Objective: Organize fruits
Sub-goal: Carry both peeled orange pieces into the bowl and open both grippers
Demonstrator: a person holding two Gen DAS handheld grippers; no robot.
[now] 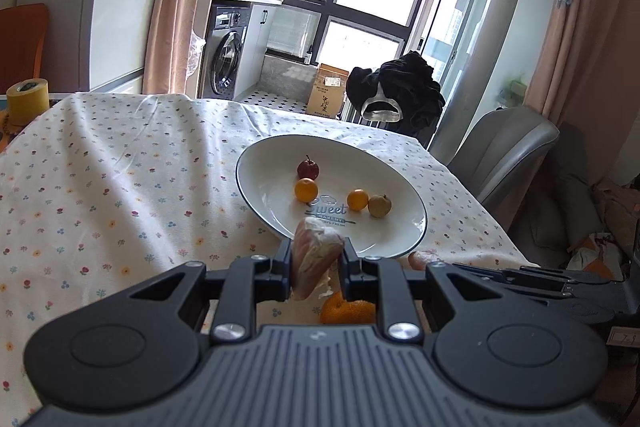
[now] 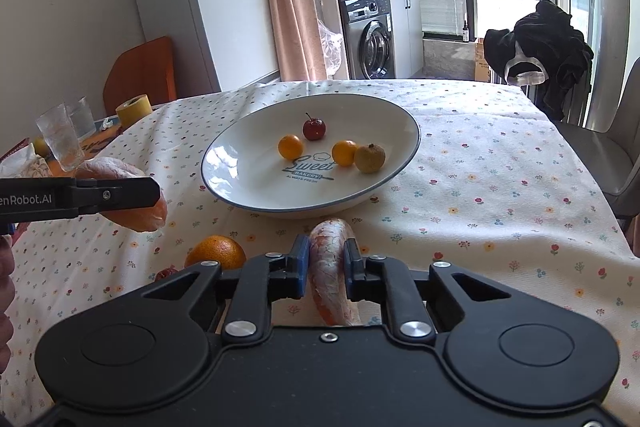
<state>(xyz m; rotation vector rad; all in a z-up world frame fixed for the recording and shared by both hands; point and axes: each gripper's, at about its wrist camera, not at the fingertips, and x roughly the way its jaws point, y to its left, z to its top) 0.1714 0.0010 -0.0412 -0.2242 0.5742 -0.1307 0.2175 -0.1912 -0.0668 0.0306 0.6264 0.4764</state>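
On the flower-print tablecloth (image 2: pixel 480 155) covering the surface, a white dish (image 2: pixel 240 183) marked "Sweet" is set, and four small fruits are held in it: a red one (image 2: pixel 314 129), two small oranges (image 2: pixel 291 147) (image 2: pixel 344 152) and a brownish one (image 2: pixel 369 158). Near the dish's close rim, the left gripper (image 1: pixel 318 259) is seen with its jaws closed narrowly on a peeled pomelo segment (image 1: pixel 316 257) (pinkish, under a pale membrane), held above the cloth. The right gripper (image 2: pixel 327 267) is likewise clamped on a second pomelo segment (image 2: pixel 332 267), which appears to lie along the cloth just before the dish. Beside it to the left, a larger orange (image 2: pixel 215 251) is left on the cloth, with a small red fruit (image 2: pixel 166 273) partly hidden next to it. At the far left edge, a roll of yellow tape (image 2: pixel 134 109) and two clear glasses (image 2: pixel 60 139) are placed.
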